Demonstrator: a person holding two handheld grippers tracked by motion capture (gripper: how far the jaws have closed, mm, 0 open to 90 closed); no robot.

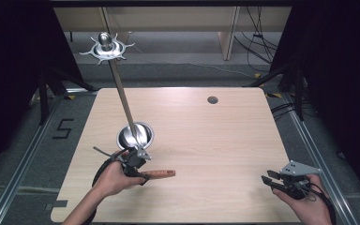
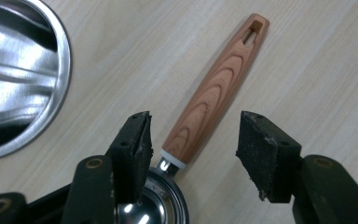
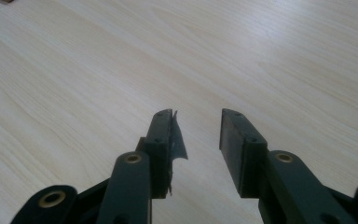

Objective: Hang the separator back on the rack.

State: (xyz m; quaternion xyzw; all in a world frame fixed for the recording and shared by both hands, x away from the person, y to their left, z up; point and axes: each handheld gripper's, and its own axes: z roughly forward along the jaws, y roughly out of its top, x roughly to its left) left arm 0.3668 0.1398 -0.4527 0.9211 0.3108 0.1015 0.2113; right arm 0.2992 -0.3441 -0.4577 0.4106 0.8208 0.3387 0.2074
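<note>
Left gripper view showed one ladle [image 2: 205, 100] lying flat on the pale wood-grain table [image 2: 307, 60], its tapered wooden handle slotted at the tip, its shiny metal cup under the jaws. Beside it sat one round steel bowl [image 2: 14, 74]. Left gripper [image 2: 193, 144] stood wide open, straddling the handle without touching. Right gripper [image 3: 198, 140], well apart, was open and held nothing.

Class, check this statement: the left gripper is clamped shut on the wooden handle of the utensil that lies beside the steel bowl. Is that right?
Not quite. The left gripper is open: in the left gripper view its jaws stand wide apart, with the wooden handle lying between them untouched on the table. The rest holds: the utensil lies beside the steel bowl.
</note>
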